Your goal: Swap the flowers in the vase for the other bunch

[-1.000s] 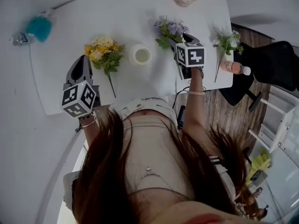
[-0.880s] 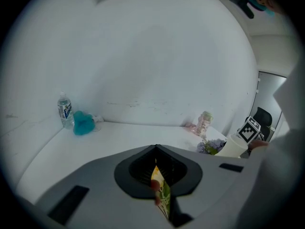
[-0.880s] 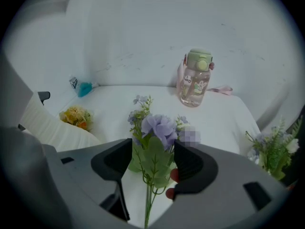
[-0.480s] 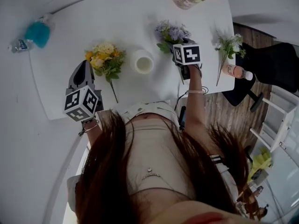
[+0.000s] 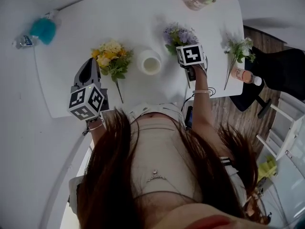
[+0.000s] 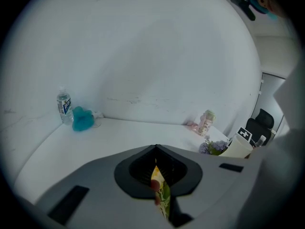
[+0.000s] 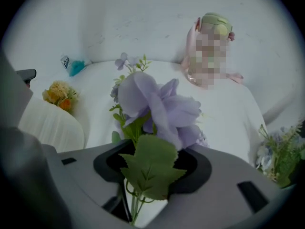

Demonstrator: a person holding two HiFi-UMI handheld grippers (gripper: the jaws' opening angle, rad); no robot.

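Head view: the white vase (image 5: 151, 62) stands empty on the table (image 5: 133, 13), with the yellow bunch (image 5: 112, 58) lying left of it beside the left gripper (image 5: 90, 67). The purple bunch (image 5: 180, 34) is on its right, at the right gripper (image 5: 183, 46). Left gripper view: the jaws are pressed almost together, and a sliver of yellow bunch shows through the slit. Right gripper view: the jaws pinch the purple bunch's green stems.

Left tongs (image 5: 90, 63) and right tongs (image 7: 152, 173) are grey with black-and-white marker cubes (image 5: 86, 101)

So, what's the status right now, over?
Right claw clamped on purple bunch, clear of vase. Left claw shut, beside yellow bunch on table. Vase empty, nothing blocking.
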